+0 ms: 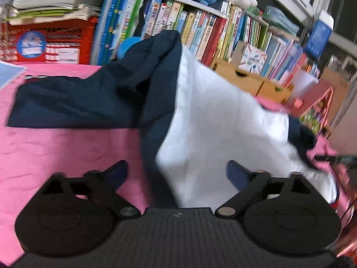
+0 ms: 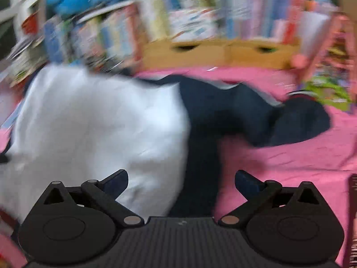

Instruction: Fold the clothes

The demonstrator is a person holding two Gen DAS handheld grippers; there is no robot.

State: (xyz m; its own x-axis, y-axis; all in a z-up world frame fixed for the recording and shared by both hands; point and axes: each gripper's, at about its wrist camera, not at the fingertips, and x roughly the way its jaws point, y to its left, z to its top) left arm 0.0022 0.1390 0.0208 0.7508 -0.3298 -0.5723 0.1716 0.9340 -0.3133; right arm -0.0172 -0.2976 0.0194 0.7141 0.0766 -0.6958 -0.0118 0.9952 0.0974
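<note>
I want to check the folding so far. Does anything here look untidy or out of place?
Yes. The garment is not flat: its navy sleeve is spread on the pink cover, but the white middle stands up in a bunched peak. Both hand-held grippers are open and hold nothing.

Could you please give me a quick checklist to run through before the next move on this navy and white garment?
1. Left claw open: ok, fingers spread wide.
2. Right claw open: ok, fingers spread wide.
3. Garment lying flat: not ok, the navy part is bunched and raised.
4. Garment on the pink cover: ok.
5. Right wrist view sharp enough to aim: not ok, heavily blurred.
6. Garment edge between either claw's fingers: cannot tell.
</note>
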